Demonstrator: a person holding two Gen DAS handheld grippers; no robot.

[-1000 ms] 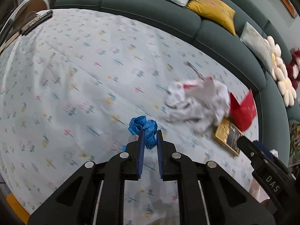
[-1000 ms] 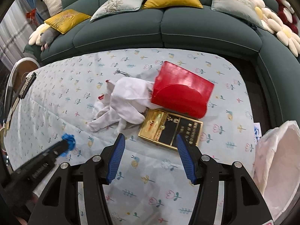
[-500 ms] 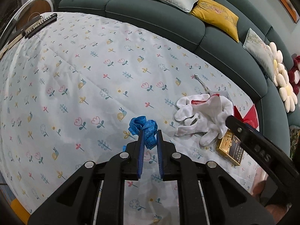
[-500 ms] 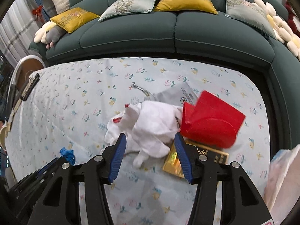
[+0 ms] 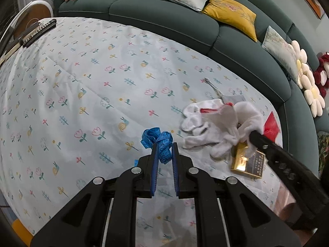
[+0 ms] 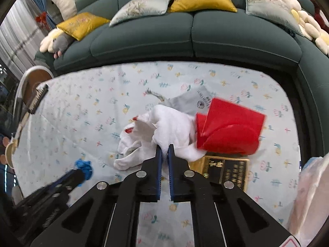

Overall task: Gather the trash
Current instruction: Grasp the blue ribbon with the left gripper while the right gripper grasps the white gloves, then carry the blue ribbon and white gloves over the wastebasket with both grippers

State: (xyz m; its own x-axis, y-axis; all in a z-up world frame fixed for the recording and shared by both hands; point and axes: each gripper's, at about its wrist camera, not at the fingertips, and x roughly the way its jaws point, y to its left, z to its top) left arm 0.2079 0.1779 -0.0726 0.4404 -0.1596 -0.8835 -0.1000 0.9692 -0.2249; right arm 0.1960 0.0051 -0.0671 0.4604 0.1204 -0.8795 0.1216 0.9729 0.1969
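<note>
My left gripper [image 5: 164,144] is shut on a crumpled blue measuring tape [image 5: 157,139], held just above the flowered tablecloth. My right gripper [image 6: 164,147] is shut on a white glove bundle [image 6: 164,127] with red marks, which lies among a red box [image 6: 228,131], a gold box [image 6: 226,170] and a grey pouch [image 6: 191,103]. In the left wrist view the white gloves [image 5: 218,127] lie to the right, with the right gripper's arm [image 5: 283,164] reaching into them beside the gold box [image 5: 247,162]. The blue tape also shows in the right wrist view [image 6: 83,166].
A dark green sofa [image 6: 185,37] with yellow and grey cushions curves round the table's far side. A pale plastic bag [image 6: 308,195] hangs at the right edge. A black comb-like strip [image 5: 39,32] lies at the table's far left corner by a round stand [image 5: 35,16].
My right gripper has moved forward from the gold box over the white gloves and closed on them. My left gripper has kept hold of the blue tape.
</note>
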